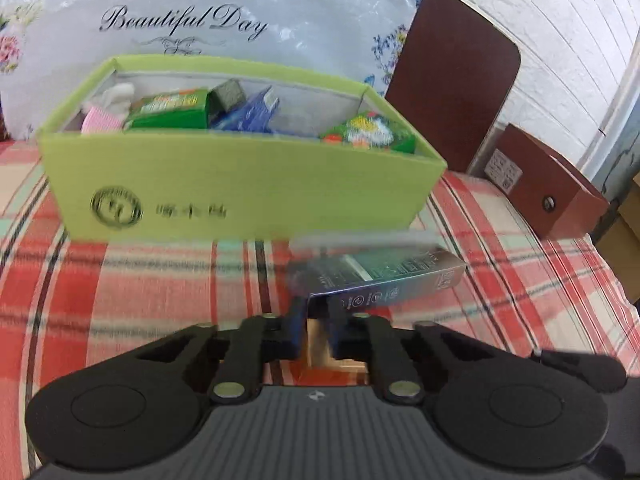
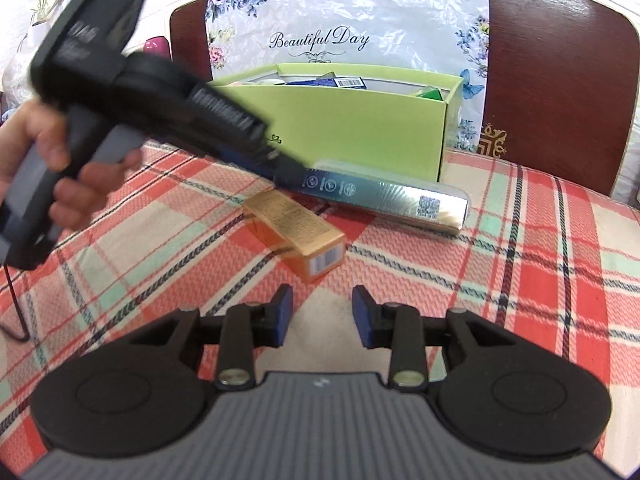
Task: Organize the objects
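A long blue-and-silver box (image 1: pixel 384 280) lies slanted in front of the green open box (image 1: pixel 240 184). My left gripper (image 1: pixel 318 320) is shut on its near end. In the right wrist view the same gripper (image 2: pixel 286 168), held by a hand (image 2: pixel 60 152), pinches the left end of the blue-and-silver box (image 2: pixel 384 196). A gold box (image 2: pixel 296 228) lies on the cloth just below it, and a strip of it shows between the left fingers (image 1: pixel 296 332). My right gripper (image 2: pixel 322 316) stands open over bare cloth, short of the gold box. The green box (image 2: pixel 360 128) holds several packets.
A red plaid cloth (image 2: pixel 520 280) covers the surface. Behind the green box stands a flowered plastic bag (image 1: pixel 240 8) and a dark brown board (image 1: pixel 452 76). A brown box (image 1: pixel 552 196) sits at the right edge. A thin cable (image 2: pixel 16 304) trails at the left.
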Motion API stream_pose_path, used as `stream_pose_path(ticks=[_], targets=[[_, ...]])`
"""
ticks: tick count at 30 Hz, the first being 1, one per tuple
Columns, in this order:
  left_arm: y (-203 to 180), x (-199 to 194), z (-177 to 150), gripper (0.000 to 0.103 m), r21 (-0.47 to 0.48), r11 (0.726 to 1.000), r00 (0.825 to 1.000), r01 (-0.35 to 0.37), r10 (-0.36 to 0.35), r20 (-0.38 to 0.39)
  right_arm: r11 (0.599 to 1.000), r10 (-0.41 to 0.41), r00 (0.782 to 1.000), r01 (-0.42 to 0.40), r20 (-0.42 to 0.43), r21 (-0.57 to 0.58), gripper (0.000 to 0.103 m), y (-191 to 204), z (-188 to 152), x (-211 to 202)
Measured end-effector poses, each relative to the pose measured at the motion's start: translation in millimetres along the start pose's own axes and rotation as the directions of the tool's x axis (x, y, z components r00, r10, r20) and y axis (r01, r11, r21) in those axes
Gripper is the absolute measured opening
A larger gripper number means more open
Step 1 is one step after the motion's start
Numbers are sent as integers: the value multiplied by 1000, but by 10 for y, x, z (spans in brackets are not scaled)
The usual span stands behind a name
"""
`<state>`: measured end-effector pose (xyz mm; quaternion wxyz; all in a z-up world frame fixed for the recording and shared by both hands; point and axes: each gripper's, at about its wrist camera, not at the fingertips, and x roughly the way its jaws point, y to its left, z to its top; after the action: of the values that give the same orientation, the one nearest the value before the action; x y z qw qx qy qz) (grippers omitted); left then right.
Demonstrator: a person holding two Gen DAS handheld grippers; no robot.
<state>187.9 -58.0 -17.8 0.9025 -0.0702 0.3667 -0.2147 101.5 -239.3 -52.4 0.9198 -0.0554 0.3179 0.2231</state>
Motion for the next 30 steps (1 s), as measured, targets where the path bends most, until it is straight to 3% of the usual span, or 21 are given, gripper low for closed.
stream_pose_path(ticks=[8, 11, 12, 15, 16, 18, 22, 26, 28, 30], targets=[[7, -321, -387, 6, -60, 998, 1000, 9, -9, 5, 1000, -1, 1000, 1, -5, 17, 32, -4, -168, -237], [-36, -356, -321, 9, -45, 999, 998, -16, 19, 62, 1000, -10, 1000, 10, -4, 26, 35, -34, -215, -294], [-45, -357, -260, 16, -41, 999, 997, -17, 20, 77, 999, -19, 1000, 19, -2, 27, 41, -38, -220, -304], [-79, -334, -108, 47, -68, 998, 996, -9, 15, 90, 999, -40, 999, 39, 9, 27, 47, -57, -205, -319], [-90, -333, -86, 57, -77, 997, 995, -11, 18, 95, 999, -42, 999, 41, 17, 25, 56, -65, -189, -324], [-131, -323, -61, 59, -82, 996, 994, -18, 27, 105, 998, -60, 997, 59, 43, 23, 65, -95, -136, -315], [-223, -238, -36, 63, -96, 995, 997, -22, 29, 73, 997, -76, 996, 77, 55, -21, 71, -190, 10, -225], [-238, -208, -111, 64, -100, 995, 998, -31, 36, 54, 977, -177, 980, 186, 94, -100, 81, -424, 184, -105], [-180, -235, -162, 64, -132, 990, 998, -42, 46, 29, 986, -130, 986, 140, 103, -94, 96, -589, 260, -8], [-89, -311, -234, 64, -185, 982, 999, -35, 40, 21, 985, -90, 992, 102, 89, -140, 96, -696, 322, 130]])
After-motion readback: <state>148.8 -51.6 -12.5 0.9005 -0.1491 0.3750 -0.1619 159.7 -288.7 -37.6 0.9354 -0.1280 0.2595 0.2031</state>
